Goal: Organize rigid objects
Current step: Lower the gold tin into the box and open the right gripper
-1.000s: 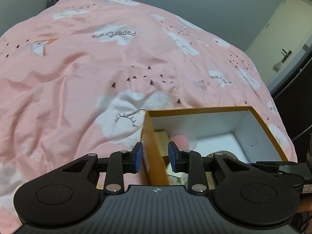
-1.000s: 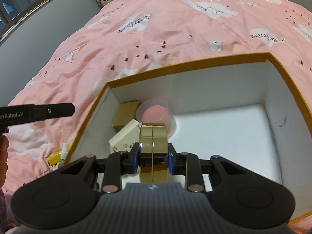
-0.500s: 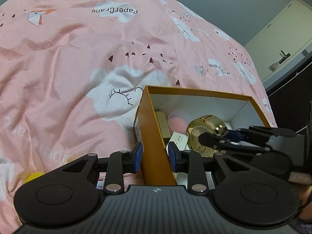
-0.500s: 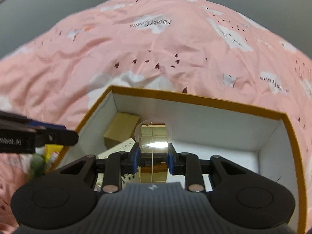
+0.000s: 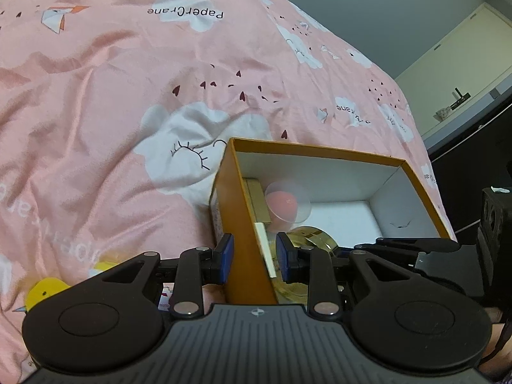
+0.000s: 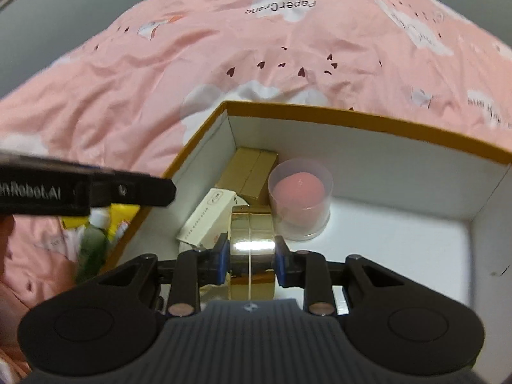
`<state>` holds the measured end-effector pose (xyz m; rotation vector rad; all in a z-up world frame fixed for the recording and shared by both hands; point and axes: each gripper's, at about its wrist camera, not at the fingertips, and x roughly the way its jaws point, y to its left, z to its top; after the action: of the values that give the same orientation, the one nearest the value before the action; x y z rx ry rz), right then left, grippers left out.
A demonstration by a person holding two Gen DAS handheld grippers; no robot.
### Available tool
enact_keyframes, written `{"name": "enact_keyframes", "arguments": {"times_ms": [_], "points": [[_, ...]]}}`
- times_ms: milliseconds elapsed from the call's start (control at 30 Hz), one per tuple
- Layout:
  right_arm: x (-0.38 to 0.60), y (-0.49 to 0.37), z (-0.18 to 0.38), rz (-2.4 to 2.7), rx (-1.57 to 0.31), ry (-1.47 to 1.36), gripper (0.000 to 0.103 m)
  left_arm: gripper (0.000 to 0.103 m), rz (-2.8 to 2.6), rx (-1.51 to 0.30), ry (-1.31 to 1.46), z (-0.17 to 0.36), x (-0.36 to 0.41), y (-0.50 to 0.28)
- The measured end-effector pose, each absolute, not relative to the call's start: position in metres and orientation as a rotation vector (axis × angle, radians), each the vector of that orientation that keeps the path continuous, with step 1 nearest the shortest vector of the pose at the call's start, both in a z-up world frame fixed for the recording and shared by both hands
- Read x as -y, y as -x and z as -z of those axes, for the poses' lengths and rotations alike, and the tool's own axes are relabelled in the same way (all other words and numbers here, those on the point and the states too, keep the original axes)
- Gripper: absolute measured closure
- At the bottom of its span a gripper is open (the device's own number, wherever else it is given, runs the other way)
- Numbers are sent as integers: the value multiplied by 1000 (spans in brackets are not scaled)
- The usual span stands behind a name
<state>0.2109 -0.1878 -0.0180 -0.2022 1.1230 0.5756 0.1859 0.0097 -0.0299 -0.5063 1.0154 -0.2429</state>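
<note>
Landmark: orange box (image 6: 368,121), open-topped, white inside, sitting on the pink bedspread (image 6: 224,48).

Right gripper (image 6: 249,257): jaws nearly closed, pads clamped on the flat faces of a round gold tin (image 6: 251,246), held on edge. Tin is inside the box, low over the floor near the left wall. I can't tell whether it touches the floor.

Left gripper (image 5: 254,257): jaws narrow, straddling the box's left wall, one pad outside, one inside. Pads look a hair off the cardboard, so a firm pinch can't be confirmed; read as bracing the box.

Inside the box, just beyond the tin: white carton (image 6: 208,214) lying against the left wall, clear cup with a pink ball (image 6: 299,198) right of it, tan carton (image 6: 249,172) in the far left corner.

Risks:
- Tin is on edge, so on release it likely rolls or tips. The cup is the nearest thing to get knocked.
- Tin's left face sits tight to the white carton. Spreading the jaws could shove the carton or snag on it.
- Box sits on soft bedding. If the left gripper isn't really holding, a push from the tin skews the box.

View differences:
- Right wrist view: grip on the tin, box contents, plus a green bottle (image 6: 92,246) outside the left wall.
- Left wrist view: wall between the left pads, a yellow toy (image 5: 44,291) outside the box, tin only partly visible.
</note>
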Motion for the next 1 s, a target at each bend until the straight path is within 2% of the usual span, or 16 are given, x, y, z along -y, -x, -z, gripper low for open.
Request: {"name": "enact_keyframes", "arguments": {"times_ms": [367, 467, 533, 800, 1000], "points": [[200, -241, 40, -495, -1337, -29, 74, 71, 240, -1019, 524, 30, -9, -182], [197, -239, 39, -497, -1338, 12, 66, 71, 238, -1021, 528, 31, -8, -181], [193, -238, 36, -484, -1314, 87, 57, 71, 236, -1018, 533, 31, -8, -180], [204, -240, 36, -421, -1334, 207, 57, 71, 246, -1011, 538, 31, -8, -179], [200, -250, 46, -431, -1428, 167, 59, 71, 256, -1011, 540, 29, -6, -178]]}}
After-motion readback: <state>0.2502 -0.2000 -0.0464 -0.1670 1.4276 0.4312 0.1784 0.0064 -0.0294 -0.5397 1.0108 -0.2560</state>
